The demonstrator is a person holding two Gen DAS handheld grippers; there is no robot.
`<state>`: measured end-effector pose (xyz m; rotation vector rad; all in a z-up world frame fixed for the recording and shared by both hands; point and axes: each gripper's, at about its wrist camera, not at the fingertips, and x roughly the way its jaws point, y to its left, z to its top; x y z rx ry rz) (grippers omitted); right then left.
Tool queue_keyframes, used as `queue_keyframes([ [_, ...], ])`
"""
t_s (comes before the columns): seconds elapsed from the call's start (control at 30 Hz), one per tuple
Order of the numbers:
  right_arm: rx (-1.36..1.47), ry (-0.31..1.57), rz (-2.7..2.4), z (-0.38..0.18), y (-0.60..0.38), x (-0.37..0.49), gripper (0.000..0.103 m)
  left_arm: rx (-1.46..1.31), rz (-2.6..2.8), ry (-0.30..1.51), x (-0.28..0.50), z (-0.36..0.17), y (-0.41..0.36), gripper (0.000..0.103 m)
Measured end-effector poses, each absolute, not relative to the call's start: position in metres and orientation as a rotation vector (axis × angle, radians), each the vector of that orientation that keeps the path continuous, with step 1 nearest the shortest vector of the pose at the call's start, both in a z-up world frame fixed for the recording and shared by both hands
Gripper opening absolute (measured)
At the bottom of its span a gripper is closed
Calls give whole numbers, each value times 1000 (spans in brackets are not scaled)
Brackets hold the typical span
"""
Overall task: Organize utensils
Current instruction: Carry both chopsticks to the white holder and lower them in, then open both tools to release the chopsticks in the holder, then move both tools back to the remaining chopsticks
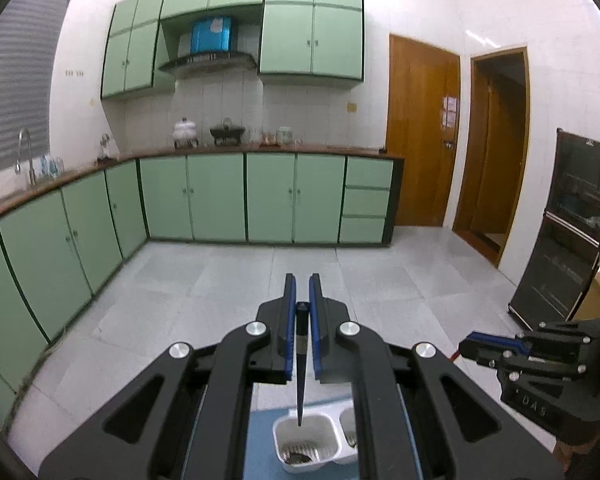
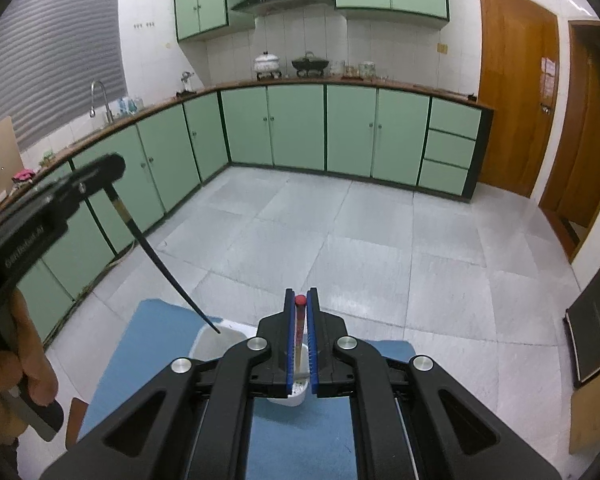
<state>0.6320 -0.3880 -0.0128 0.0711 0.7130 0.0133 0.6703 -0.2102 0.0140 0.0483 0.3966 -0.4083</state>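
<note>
Left claw (image 1: 302, 280): blue pads pinched on a black chopstick (image 1: 301, 380) near its thick end. The stick hangs down, pointed tip just above or inside the rim of the left compartment of a white two-part holder (image 1: 342, 446); contact with the holder cannot be told. In the left wrist view the holder sits at 6 o'clock on a blue mat (image 1: 262, 440) that covers the table. Dark utensil ends lie at the bottom of the left compartment; their kind is too small to tell. The right compartment is mostly hidden behind the claw's frame.

Right claw (image 2: 301, 294): pads pressed together on a red-capped chopstick (image 2: 299, 322), red at the top, paler lower down. Its lower end points down at the holder; whether it reaches the compartment is hidden by the claw.

In the right wrist view the left claw (image 2: 112, 168) enters from 9 o'clock, the black stick slanting down toward 5 o'clock with its tip over the holder's left compartment. A hand (image 2: 28, 376) grips that claw's handle at 8 o'clock. In the left wrist view the right claw (image 1: 470, 346) shows at 4 o'clock, side-on.

Backdrop: green cabinets (image 1: 216, 196) under a brown counter, grey tiled floor (image 1: 228, 280), wooden door (image 1: 420, 132) at 2 o'clock.
</note>
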Motion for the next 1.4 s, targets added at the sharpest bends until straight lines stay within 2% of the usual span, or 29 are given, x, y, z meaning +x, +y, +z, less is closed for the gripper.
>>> queue_keyframes([
  [0.23,79,765,35,-44,-381,638,6,60,-419,486,675,-36,-204,6],
  [0.33,95,762,40,-46,-381,635,10,64,-415,508,674,-46,-197,7],
  [0.4,99,754,32,-45,-382,631,13,55,-412,501,670,-45,-190,7],
  [0.53,103,742,25,-39,-383,621,15,56,-410,487,661,-36,-179,15],
  [0.6,106,730,21,-34,-383,615,15,63,-412,477,654,-30,-176,15],
  [0.73,106,709,19,-26,-384,596,16,81,-409,447,634,-13,-165,26],
  [0.87,107,685,24,-17,-381,573,19,96,-406,427,609,1,-154,26],
  [1.03,82,635,43,-9,-375,521,20,96,-418,427,565,4,-133,34],
  [1.13,56,599,47,-15,-370,480,25,99,-442,427,522,-10,-117,40],
  [1.3,67,564,53,-59,-362,393,27,93,-458,435,446,-57,-93,45],
  [1.4,92,580,49,-104,-353,343,27,42,-459,468,398,-98,-75,47],
])
